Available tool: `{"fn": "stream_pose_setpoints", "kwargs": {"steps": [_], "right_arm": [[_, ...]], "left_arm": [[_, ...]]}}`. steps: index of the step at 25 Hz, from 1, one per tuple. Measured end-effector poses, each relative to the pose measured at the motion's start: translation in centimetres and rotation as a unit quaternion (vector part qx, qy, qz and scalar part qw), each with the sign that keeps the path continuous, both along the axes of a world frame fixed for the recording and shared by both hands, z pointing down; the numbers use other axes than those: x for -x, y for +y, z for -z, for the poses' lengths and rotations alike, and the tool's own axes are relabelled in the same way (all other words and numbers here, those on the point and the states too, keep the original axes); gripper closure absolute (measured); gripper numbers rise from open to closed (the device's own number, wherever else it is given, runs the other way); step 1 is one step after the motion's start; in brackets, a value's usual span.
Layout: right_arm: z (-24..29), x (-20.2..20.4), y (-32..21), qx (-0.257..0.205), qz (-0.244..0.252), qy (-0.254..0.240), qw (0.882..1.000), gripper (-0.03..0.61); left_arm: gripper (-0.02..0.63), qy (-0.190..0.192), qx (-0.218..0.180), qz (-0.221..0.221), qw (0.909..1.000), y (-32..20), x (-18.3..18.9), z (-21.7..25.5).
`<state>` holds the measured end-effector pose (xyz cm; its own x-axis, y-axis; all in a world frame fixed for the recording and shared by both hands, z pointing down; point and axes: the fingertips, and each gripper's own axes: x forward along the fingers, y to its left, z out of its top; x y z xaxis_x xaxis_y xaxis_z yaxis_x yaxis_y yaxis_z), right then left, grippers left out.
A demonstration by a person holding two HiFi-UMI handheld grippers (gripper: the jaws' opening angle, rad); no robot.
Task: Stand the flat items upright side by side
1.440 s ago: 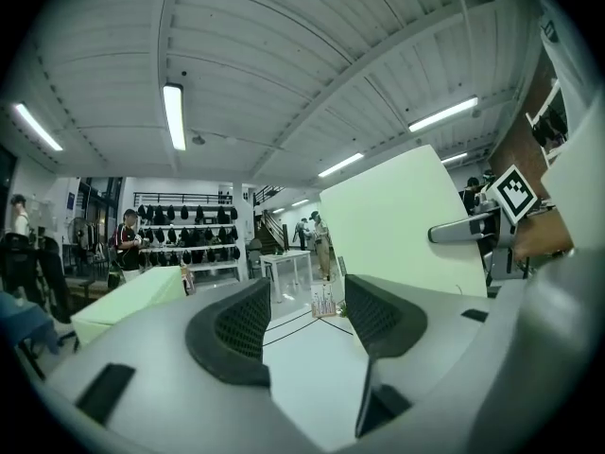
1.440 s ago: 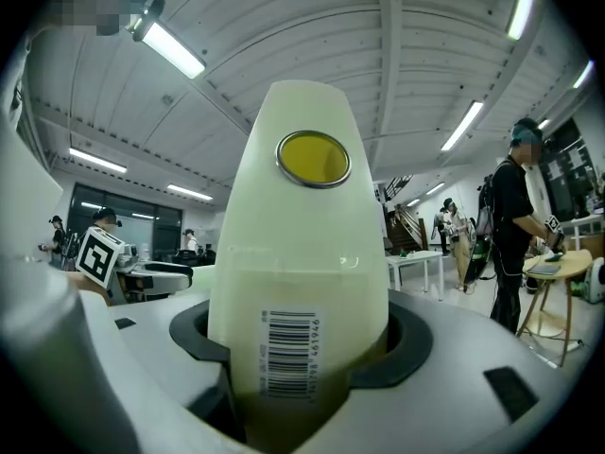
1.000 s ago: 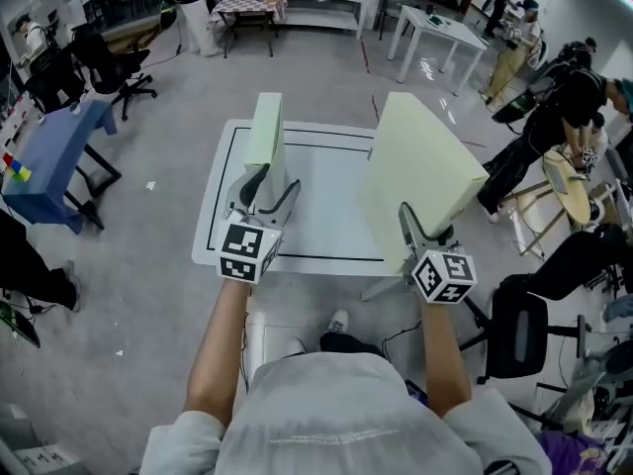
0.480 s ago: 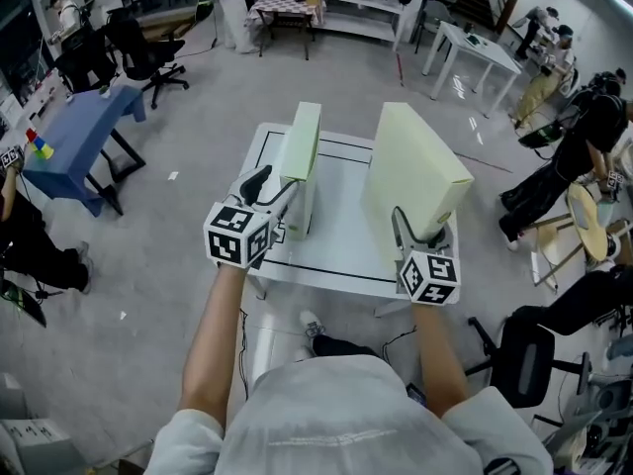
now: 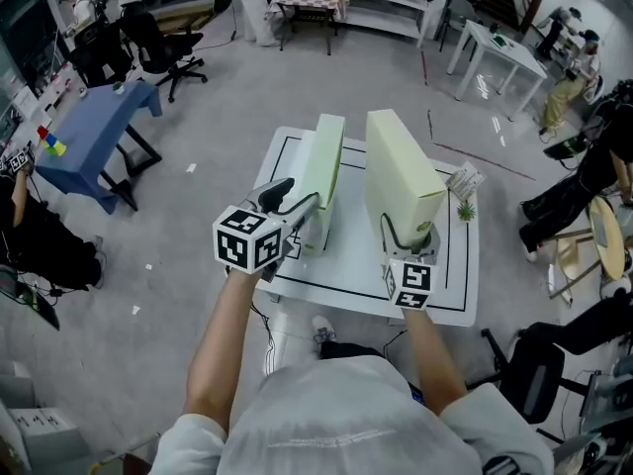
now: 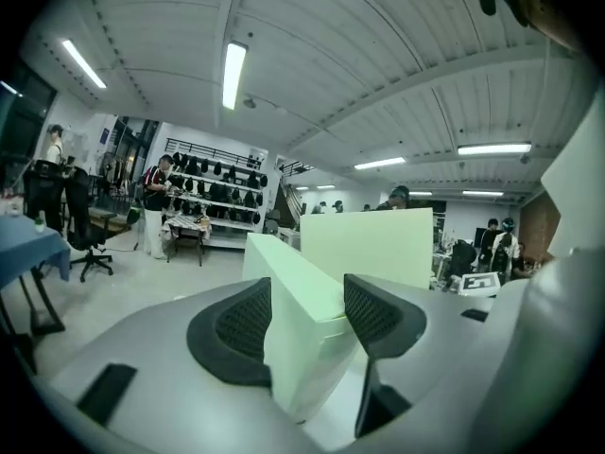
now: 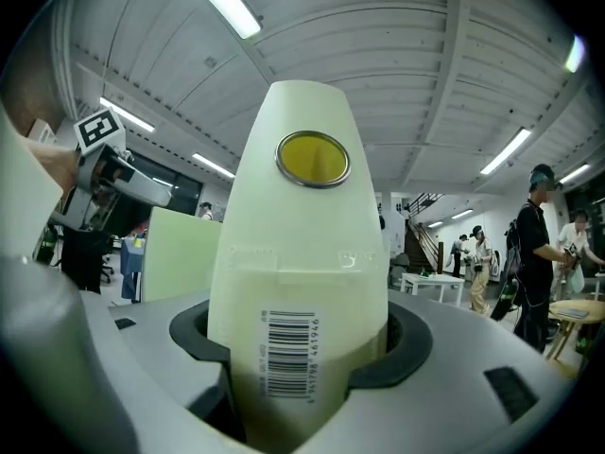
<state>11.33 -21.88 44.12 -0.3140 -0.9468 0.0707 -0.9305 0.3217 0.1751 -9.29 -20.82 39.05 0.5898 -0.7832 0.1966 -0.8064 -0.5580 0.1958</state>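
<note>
Two pale green flat boxes stand upright side by side over the white table. My left gripper is shut on the near end of the thinner box. In the left gripper view this box fills the gap between the dark pads. My right gripper is shut on the spine of the thicker box. The right gripper view shows that spine with a barcode label and a yellow ring near its top. A narrow gap separates the two boxes.
A small potted plant and a card sit on the table's right side. A blue table and office chairs stand at the left. A white table and people are at the right. A black chair is at my right.
The thicker box has swung from a tilted, broadside pose to upright and has moved left, close beside the thinner box. The thinner box has shifted slightly toward the table's middle.
</note>
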Motion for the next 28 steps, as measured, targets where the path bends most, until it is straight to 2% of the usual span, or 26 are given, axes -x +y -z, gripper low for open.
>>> {"fn": "stream_pose_setpoints", "kwargs": {"steps": [6,11,17,19,22,28], "right_arm": [[-3.6,2.1,-1.4,0.024,-0.009,-0.007,1.0,0.236],[-5.5,3.6,-1.2,0.028,-0.023,-0.013,0.999,0.236],[-5.9,6.0,-1.9,0.028,-0.005,-0.027,0.999,0.225],[-6.2,6.9,-2.1,0.035,0.014,-0.033,0.999,0.218],[-6.9,9.1,-1.1,0.048,0.077,-0.027,0.995,0.189],[-8.4,10.5,0.5,0.076,0.183,-0.024,0.98,0.158]], "left_arm": [[0.419,0.016,0.016,-0.03,0.9993,0.2,-0.7,0.0],[0.419,0.022,0.02,-0.037,0.9989,0.2,-0.9,-0.1],[0.417,0.021,0.022,-0.046,0.9985,0.1,-0.8,0.1],[0.417,0.024,0.023,-0.049,0.9983,0.0,-0.7,-0.1],[0.417,0.028,0.024,-0.051,0.998,0.0,-0.7,-0.3],[0.417,0.035,0.024,-0.054,0.9977,0.1,-0.8,-0.3]]}}
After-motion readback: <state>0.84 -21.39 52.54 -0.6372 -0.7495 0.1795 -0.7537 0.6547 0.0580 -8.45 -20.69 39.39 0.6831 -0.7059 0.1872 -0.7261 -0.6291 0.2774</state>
